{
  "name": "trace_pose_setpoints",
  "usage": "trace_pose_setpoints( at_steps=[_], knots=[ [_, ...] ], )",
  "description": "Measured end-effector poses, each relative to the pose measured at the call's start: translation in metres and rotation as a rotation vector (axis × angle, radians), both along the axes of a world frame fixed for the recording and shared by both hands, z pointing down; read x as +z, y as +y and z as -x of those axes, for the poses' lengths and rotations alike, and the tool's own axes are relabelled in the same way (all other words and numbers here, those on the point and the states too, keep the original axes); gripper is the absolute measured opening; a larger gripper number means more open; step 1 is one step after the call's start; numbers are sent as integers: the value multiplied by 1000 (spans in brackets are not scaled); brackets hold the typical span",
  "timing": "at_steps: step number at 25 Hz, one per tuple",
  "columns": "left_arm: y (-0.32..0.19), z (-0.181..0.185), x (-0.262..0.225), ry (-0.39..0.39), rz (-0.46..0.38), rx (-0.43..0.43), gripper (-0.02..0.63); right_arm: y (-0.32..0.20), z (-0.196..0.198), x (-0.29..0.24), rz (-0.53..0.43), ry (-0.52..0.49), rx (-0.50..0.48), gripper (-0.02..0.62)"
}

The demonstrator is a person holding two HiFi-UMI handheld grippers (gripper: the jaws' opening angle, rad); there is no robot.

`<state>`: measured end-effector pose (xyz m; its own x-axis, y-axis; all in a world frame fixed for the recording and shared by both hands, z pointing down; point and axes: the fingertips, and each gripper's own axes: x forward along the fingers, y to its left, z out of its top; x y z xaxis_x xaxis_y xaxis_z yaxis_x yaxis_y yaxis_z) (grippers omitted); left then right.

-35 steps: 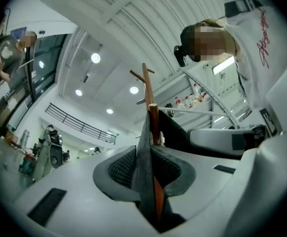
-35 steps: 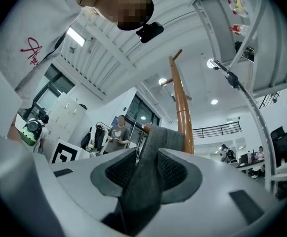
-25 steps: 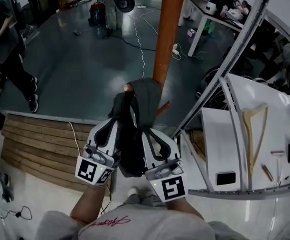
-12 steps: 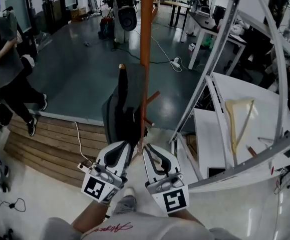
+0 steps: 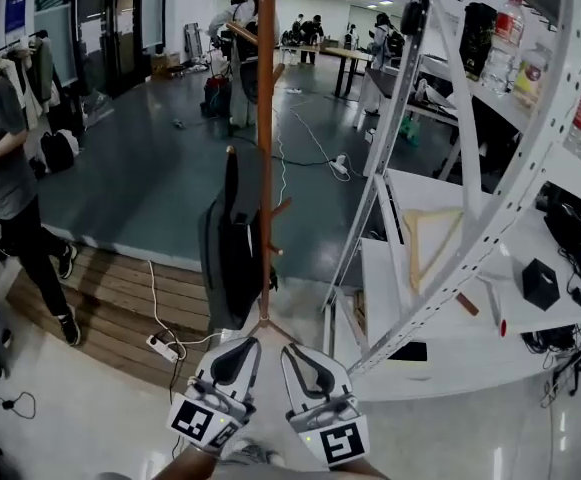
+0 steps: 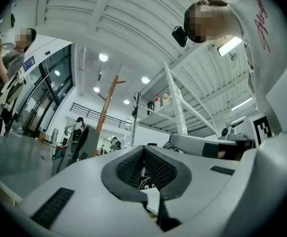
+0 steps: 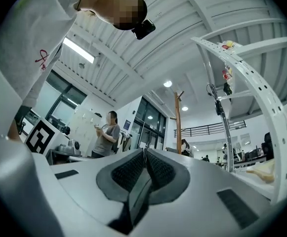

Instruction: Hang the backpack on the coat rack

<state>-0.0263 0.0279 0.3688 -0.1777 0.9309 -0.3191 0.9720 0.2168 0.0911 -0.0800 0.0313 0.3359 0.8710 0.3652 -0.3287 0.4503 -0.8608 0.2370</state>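
A dark backpack (image 5: 230,248) hangs by its top from a peg on the tall wooden coat rack (image 5: 265,118) and rests against the pole. My left gripper (image 5: 252,342) and right gripper (image 5: 287,349) sit side by side, low in the head view, well short of the rack's foot. Both are shut with nothing between the jaws. In the left gripper view the backpack (image 6: 85,141) and the coat rack (image 6: 106,104) stand far off beyond the gripper (image 6: 143,147). The right gripper view shows the closed right gripper (image 7: 144,151) and the distant coat rack (image 7: 178,120).
A white metal shelving frame (image 5: 440,158) slants up on the right, with a wooden hanger (image 5: 430,240) on its shelf. A person (image 5: 5,188) stands at the left by a wooden step (image 5: 110,293). A power strip (image 5: 162,346) and cable lie on the floor.
Both grippers, which were up against the backpack at the rack, have drawn back together. The backpack stays hanging on the coat rack, now an arm's length ahead.
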Motion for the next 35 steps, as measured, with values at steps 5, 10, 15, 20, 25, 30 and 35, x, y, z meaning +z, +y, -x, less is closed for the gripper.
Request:
trace_pose_setpoints(
  at_steps=[5, 10, 15, 20, 25, 30, 35],
  knots=[
    [-13, 21, -11, 3, -2, 27, 17, -11, 9, -5, 10, -19, -6, 34],
    [-19, 20, -16, 15, 8, 36, 17, -19, 3, -9, 22, -9, -9, 34],
    [-18, 19, -24, 35, 17, 56, 17, -22, 1, -9, 23, -15, 0, 34],
    [-18, 20, -27, 44, 24, 72, 17, -21, -2, -10, 29, -17, 12, 34],
    [-23, 15, -27, 38, 18, 70, 17, -26, -7, -16, 38, -3, 6, 34],
    [-29, 10, -23, 21, 13, 56, 17, -33, -10, -14, 37, -8, 8, 34],
    [-34, 9, -20, 13, 8, 52, 17, -36, -10, -13, 34, -17, 12, 34]
  ],
)
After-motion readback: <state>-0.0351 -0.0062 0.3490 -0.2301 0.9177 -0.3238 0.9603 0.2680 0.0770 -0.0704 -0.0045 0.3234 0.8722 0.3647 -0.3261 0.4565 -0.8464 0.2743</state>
